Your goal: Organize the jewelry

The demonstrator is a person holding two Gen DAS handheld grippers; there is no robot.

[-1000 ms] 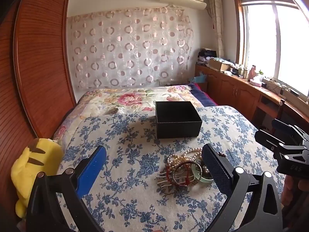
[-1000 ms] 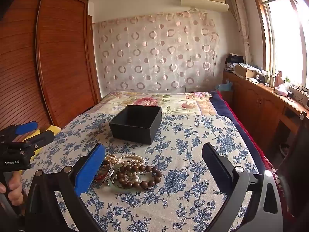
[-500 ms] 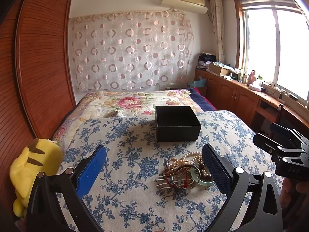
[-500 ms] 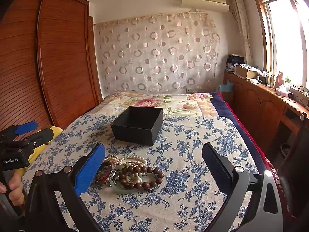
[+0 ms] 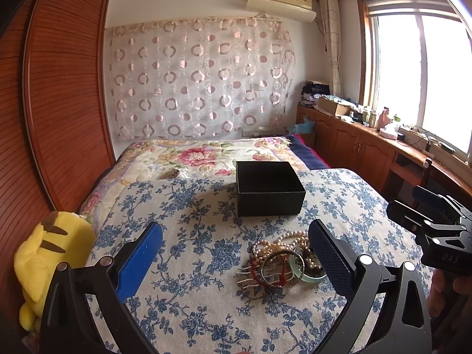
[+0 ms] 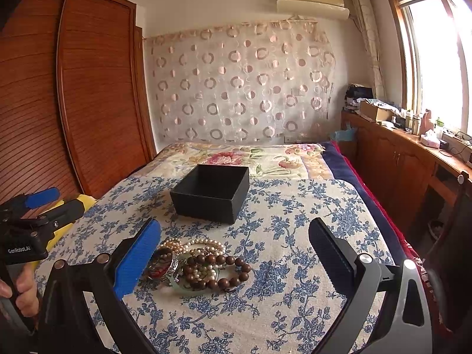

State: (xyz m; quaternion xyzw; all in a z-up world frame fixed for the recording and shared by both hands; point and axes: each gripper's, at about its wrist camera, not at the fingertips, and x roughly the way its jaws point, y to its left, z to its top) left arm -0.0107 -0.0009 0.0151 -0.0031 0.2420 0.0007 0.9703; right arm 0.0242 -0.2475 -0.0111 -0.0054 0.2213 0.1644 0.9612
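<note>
A heap of jewelry (image 5: 283, 261) lies on the blue-flowered cloth: pearl strands, brown wooden beads (image 6: 219, 271), a pale green bangle, a red bangle and a comb. Behind it stands an open black box (image 5: 270, 188), also seen as the black box (image 6: 211, 193) in the right wrist view; its inside looks dark. My left gripper (image 5: 234, 253) is open, held above the cloth with the heap near its right finger. My right gripper (image 6: 234, 250) is open too, the heap beside its blue left finger. Neither holds anything.
A yellow plush toy (image 5: 51, 253) sits at the bed's left edge by the wooden wardrobe (image 5: 53, 103). A floral quilt (image 5: 206, 155) covers the bed behind the box. Wooden cabinets (image 6: 407, 162) with clutter run along the window side. A hand (image 6: 25, 289) grips the left tool.
Both cameras have tilted up and drawn back slightly, so the jewelry and box sit a little lower and farther in view. The grippers stay open; nothing on the cloth moved.
</note>
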